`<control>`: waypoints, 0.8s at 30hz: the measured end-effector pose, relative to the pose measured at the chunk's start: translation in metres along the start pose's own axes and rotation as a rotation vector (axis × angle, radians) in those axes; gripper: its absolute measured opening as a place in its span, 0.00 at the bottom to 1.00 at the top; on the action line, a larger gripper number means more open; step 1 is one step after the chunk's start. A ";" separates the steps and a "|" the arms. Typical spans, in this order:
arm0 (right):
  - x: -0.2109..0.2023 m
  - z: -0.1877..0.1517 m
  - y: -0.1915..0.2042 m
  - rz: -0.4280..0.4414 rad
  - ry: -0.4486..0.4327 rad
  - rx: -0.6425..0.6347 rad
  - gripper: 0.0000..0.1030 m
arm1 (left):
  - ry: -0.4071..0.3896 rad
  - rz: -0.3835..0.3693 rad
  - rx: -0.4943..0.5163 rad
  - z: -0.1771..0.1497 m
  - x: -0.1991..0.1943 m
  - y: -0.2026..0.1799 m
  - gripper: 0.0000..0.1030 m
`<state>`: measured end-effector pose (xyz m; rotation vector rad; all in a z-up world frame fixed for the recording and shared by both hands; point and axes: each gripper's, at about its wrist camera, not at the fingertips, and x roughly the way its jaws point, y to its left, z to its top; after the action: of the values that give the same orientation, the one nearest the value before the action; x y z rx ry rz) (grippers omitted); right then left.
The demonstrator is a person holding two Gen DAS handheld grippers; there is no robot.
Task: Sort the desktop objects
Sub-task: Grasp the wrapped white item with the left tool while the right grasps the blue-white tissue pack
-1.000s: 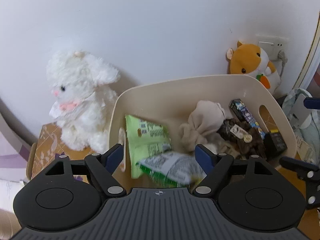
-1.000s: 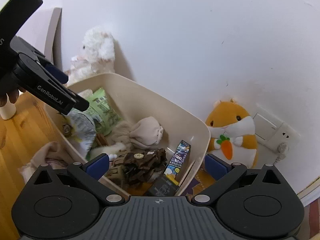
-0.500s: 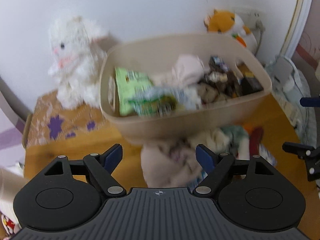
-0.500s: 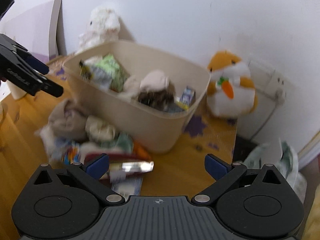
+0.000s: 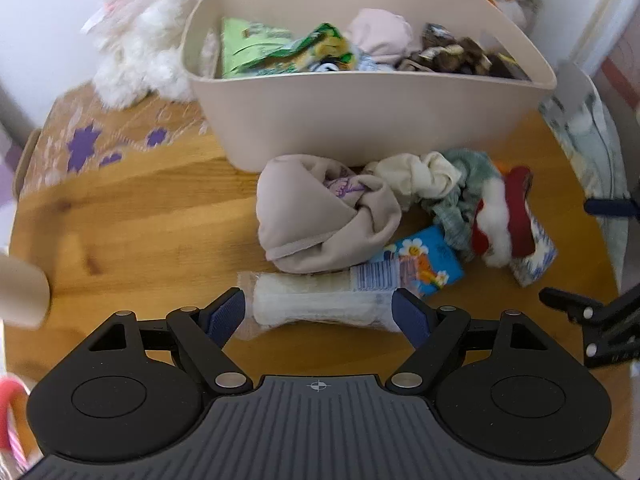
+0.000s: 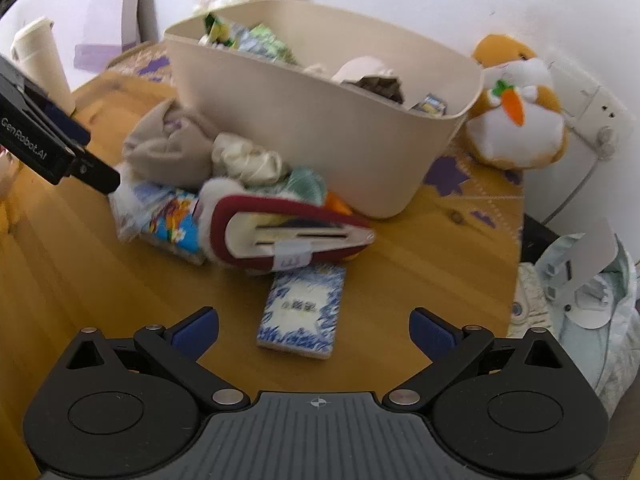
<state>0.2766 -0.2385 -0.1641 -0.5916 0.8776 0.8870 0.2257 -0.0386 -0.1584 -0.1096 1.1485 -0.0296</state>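
Desktop objects: one part in the beige bin [image 5: 372, 120], the rest heaped on the wooden counter [image 5: 132, 216] just in front of its wall. A second ago both views looked down into the bin from close above; now pulled back and tilted toward the heap. Green snack packet [image 5: 276, 46], then hanging between the left fingers above the bin, now lying inside beside the pale pink cloth bundle [image 5: 380, 34] and dark brown fabric piece [image 5: 444, 54]. One drop finished, then, and by the look of it a turn toward the next pick.

Left gripper [image 5: 318, 314] wide open, empty, hovering over the clear-wrapped white roll [image 5: 316, 300] at the near edge of the heap; likely next target. Right gripper [image 6: 314, 330] likewise spread wide and empty, above the blue-and-white patterned packet [image 6: 302, 314].

Remaining on the counter: soft taupe garment [image 5: 320, 220], crumpled and slack; cream scrunchie [image 5: 424, 174], ruffled; grey-green knit piece [image 5: 464, 196]; red felt case with white fluffy trim [image 6: 288, 232], stiff-edged, tagged; glossy blue cartoon-printed pack [image 5: 420, 264], flat and slippery-looking. Roll's film wrap smooth, contents ribbed and firm-looking, cylindrical, broadside to the left fingers. Cloth items touching and partly overlapping, so apt to drag neighbours along.
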 end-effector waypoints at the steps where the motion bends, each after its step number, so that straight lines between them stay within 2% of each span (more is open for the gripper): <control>1: 0.002 -0.001 0.002 0.003 0.006 -0.005 1.00 | -0.009 0.010 0.040 -0.001 0.000 -0.001 0.80; 7: 0.011 -0.006 0.005 0.009 0.030 -0.012 1.00 | -0.009 0.103 0.315 -0.012 0.011 -0.012 0.79; 11: 0.017 -0.006 0.003 0.010 0.041 -0.008 1.00 | -0.013 0.109 0.445 -0.018 0.020 -0.018 0.79; 14: 0.023 -0.005 0.001 0.005 0.053 0.004 1.00 | -0.005 0.089 0.463 -0.015 0.030 -0.019 0.79; 19: 0.030 -0.001 -0.002 -0.003 0.058 0.029 1.00 | 0.005 0.059 0.436 -0.009 0.042 -0.017 0.79; 24: 0.036 0.001 -0.002 -0.006 0.057 0.035 1.00 | -0.012 0.036 0.443 -0.008 0.047 -0.018 0.80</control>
<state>0.2905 -0.2238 -0.1940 -0.5905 0.9407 0.8515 0.2381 -0.0610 -0.2026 0.3036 1.1073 -0.2500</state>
